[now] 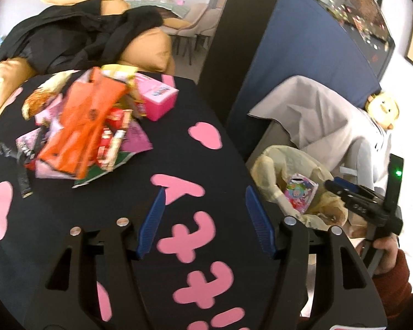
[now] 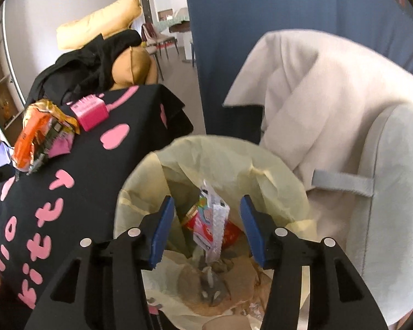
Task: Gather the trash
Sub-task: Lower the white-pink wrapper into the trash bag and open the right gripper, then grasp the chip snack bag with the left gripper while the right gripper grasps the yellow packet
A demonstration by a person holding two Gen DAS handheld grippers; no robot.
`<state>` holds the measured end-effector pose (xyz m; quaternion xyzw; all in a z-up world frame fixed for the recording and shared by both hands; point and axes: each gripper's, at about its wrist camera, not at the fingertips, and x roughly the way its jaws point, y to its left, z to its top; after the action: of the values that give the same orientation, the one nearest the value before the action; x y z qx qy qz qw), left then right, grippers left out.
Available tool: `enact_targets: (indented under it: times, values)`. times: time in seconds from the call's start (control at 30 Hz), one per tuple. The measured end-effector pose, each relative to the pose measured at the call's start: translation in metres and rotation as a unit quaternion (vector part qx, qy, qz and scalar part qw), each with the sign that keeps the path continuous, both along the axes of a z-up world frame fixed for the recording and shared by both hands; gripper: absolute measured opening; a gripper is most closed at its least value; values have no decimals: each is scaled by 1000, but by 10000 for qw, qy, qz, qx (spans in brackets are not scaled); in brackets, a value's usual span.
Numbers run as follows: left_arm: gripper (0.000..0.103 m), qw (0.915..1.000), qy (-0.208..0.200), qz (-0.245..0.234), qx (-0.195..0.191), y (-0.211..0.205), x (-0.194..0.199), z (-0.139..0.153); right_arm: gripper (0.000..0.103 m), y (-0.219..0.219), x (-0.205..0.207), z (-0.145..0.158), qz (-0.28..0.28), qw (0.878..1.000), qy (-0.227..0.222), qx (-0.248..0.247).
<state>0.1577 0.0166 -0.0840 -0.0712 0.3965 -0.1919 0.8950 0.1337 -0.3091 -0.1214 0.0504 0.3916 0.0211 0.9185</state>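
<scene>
A pile of wrappers [image 1: 79, 126] with a large orange packet on top lies on the black cloth with pink shapes [image 1: 179, 165]; a pink box [image 1: 161, 97] stands beside it. My left gripper [image 1: 205, 203] is open and empty above the cloth, to the right of the pile. A bin lined with a yellowish bag [image 2: 228, 162] stands beside the table. My right gripper [image 2: 206, 214] is open over the bin mouth, with a colourful wrapper [image 2: 210, 220] between and below the fingers, among other trash. The right gripper also shows in the left wrist view [image 1: 341, 191], over the bin [image 1: 272, 165].
A grey armchair [image 2: 393, 165] draped with a beige cloth [image 2: 303, 88] stands right of the bin. A blue panel [image 2: 289, 5] rises behind. Tan cushions and black clothes [image 1: 77, 33] lie beyond the table. The pile also shows in the right wrist view [image 2: 41, 134], with the pink box [image 2: 92, 112].
</scene>
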Motion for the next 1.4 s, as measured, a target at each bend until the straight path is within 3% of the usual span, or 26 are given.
enact_targets:
  times: [0.3,0.53,0.7,0.87,1.0,1.13,1.27,1.4]
  values:
    - [58,9970,-237,743,5,78,-9,1,49,67,-4,32,762,9965,-335,72]
    - [58,9877,-429,1501,-76,169,-21,-5,49,140,3,42,1426,9879,-596,144]
    - [59,9867,-435,1557,-173,217,-27,-14,49,188,17,23,2025,9780,-247,438]
    - [59,9882,-341,1489,-146,233,-11,-15,49,233,38,1,2261,9740,101,121]
    - [59,9904,-562,1250,-156,233,23,2,49,247,60,-2,2535,9660,305,404]
    - [62,9919,-749,1026,5,223,89,13,49,257,87,0,2514,9668,288,354]
    - [62,9927,-417,1128,57,218,160,4,49,250,114,6,2359,9701,352,446]
    - [62,9920,22,1260,118,215,205,-18,49,236,130,11,2245,9720,479,496]
